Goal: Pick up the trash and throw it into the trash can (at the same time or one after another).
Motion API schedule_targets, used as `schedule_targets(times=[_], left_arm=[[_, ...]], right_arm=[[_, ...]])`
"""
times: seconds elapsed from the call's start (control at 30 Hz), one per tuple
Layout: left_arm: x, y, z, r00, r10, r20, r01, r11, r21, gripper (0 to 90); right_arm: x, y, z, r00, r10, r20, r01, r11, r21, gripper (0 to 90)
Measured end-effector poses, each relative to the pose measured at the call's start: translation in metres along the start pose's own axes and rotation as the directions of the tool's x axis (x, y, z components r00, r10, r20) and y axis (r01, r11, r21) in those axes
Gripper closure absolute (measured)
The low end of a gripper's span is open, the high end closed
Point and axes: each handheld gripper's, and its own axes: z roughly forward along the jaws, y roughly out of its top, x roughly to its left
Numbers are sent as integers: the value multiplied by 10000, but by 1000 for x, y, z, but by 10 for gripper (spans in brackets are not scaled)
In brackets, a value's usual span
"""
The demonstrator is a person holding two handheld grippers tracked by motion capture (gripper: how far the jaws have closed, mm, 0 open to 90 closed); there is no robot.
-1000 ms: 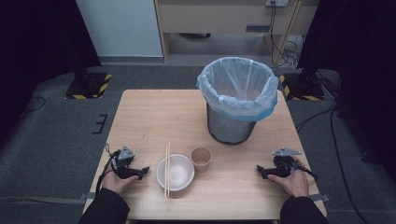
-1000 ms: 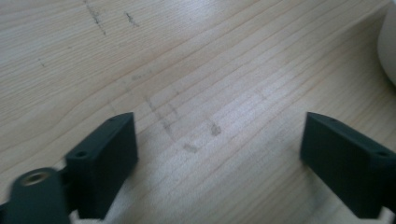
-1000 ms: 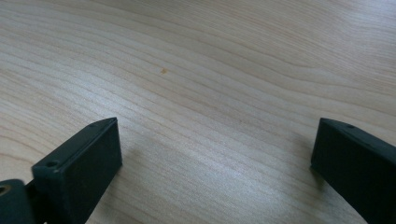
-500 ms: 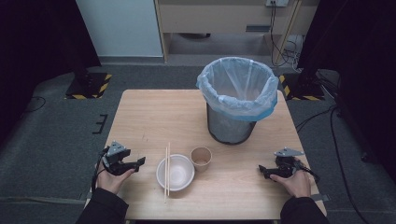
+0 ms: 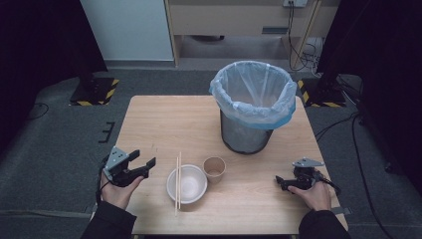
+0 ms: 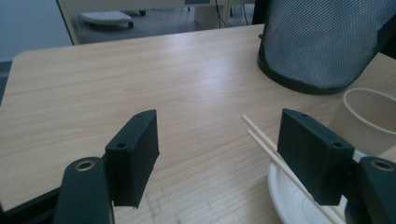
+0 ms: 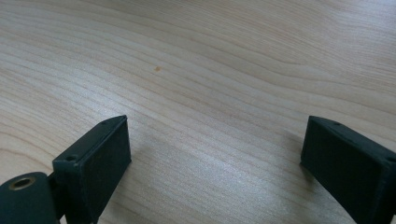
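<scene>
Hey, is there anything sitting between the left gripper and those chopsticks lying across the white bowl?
Nothing visible does. The left gripper is empty, with its jaws apart though they have just been closing a little, and only bare table lies between it and the chopsticks, which rest across the left side of the white bowl.

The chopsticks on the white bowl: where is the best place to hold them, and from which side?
Probably the far ends of the chopsticks, which jut past the rim of the white bowl above bare table. Come from the left with the left tool, closing across both sticks.
</scene>
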Motion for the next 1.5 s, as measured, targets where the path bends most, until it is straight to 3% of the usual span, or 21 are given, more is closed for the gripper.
schedule_targets(times=[0.13, 0.23, 0.47, 0.7, 0.87, 0.9, 1.07, 1.13, 1.37, 1.5], left_arm=[[-15, 4, 1, 9995, 117, 281, -111, 9997, -211, 309], [-23, 4, 4, 9986, 84, 515, -79, 9999, -97, 325], [-50, -1, 23, 9935, 263, 1111, -343, 9969, 702, 370], [-66, -7, 33, 9927, 162, 1195, -337, 9887, 1459, 437], [-75, -15, 40, 9940, 87, 1087, -328, 9746, 2215, 475], [-75, -15, 40, 9940, 87, 1087, -328, 9746, 2215, 479], [-71, -24, 49, 9953, -116, 960, -166, 9574, 2882, 498], [-71, -25, 50, 9952, -133, 965, -160, 9549, 2965, 505], [-71, -31, 58, 9944, -45, 1051, -330, 9354, 3519, 549], [-69, -32, 59, 9939, -36, 1101, -364, 9325, 3593, 575]], right_arm=[[0, 0, 0, 10000, 12, -20, -12, 10000, -24, 84], [0, 0, 0, 10000, 2, 4, -2, 10000, -45, 84], [0, 0, 0, 10000, 4, -5, -4, 10000, -20, 84], [-1, 0, 1, 10000, -2, -7, 2, 10000, -72, 84], [-1, 0, 1, 10000, -30, -15, 30, 10000, -78, 84], [-1, 0, 1, 10000, -30, -15, 30, 10000, -78, 84], [-1, 0, 0, 10000, -8, -36, 8, 10000, -78, 84], [-1, 0, 0, 10000, -11, -30, 11, 10000, -77, 84], [-1, 0, 0, 10000, -12, -30, 12, 10000, -77, 84], [-1, 0, 0, 10000, -12, -39, 12, 10000, -73, 84]])
